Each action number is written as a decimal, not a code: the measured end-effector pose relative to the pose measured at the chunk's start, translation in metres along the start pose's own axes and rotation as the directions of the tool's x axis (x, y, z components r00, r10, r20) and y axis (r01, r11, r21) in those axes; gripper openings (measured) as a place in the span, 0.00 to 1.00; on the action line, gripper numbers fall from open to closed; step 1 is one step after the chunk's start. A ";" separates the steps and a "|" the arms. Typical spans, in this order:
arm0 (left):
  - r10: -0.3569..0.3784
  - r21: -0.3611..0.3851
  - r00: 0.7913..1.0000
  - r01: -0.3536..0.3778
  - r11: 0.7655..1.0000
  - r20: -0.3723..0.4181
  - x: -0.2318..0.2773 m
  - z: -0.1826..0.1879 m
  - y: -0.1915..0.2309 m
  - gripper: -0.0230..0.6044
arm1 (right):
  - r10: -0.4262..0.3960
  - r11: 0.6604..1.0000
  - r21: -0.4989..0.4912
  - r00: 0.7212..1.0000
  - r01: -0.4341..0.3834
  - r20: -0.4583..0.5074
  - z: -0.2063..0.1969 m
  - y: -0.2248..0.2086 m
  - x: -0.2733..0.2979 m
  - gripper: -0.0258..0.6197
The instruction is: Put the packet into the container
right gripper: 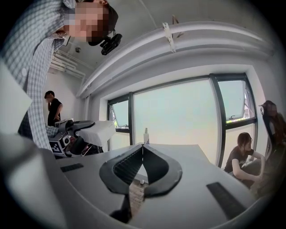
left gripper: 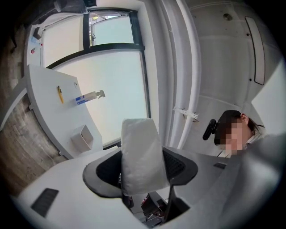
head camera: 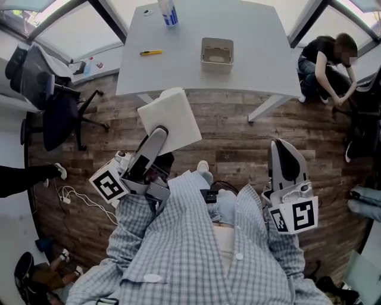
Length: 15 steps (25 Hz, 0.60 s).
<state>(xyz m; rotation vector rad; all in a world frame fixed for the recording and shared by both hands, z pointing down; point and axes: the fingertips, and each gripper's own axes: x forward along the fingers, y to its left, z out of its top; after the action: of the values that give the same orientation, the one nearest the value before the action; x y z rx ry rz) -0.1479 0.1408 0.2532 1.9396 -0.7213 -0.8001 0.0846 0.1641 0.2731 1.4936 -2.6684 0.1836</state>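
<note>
The left gripper (head camera: 158, 138) is clamping the white packet (head camera: 169, 119) over the floor (head camera: 238, 140), short of the tabletop (head camera: 262, 65). The right gripper (head camera: 286, 149) is idling, jaws together and empty. The packet is jutting far past the jaws, so it may sag and catch the rim of the container (head camera: 216, 55) sitting near the tabletop's near edge. The left gripper view is showing the pinch; the head view is showing the gap remaining.

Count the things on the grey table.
3: a container near the middle, a yellow tool left of it, a bottle at the far edge. A small pale spot beside the bottle may be a fourth.
</note>
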 end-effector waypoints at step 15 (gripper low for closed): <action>-0.002 -0.018 1.000 0.001 1.000 -0.030 0.033 0.051 0.051 0.45 | -0.087 0.996 -0.014 0.995 0.087 -0.041 -0.004 -0.023 0.061 0.06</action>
<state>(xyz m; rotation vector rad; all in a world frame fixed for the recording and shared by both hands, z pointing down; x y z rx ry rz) -0.1745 0.0682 0.2700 1.9325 -0.6928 -0.7742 0.0721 0.1012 0.2859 1.5801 -2.5616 0.1903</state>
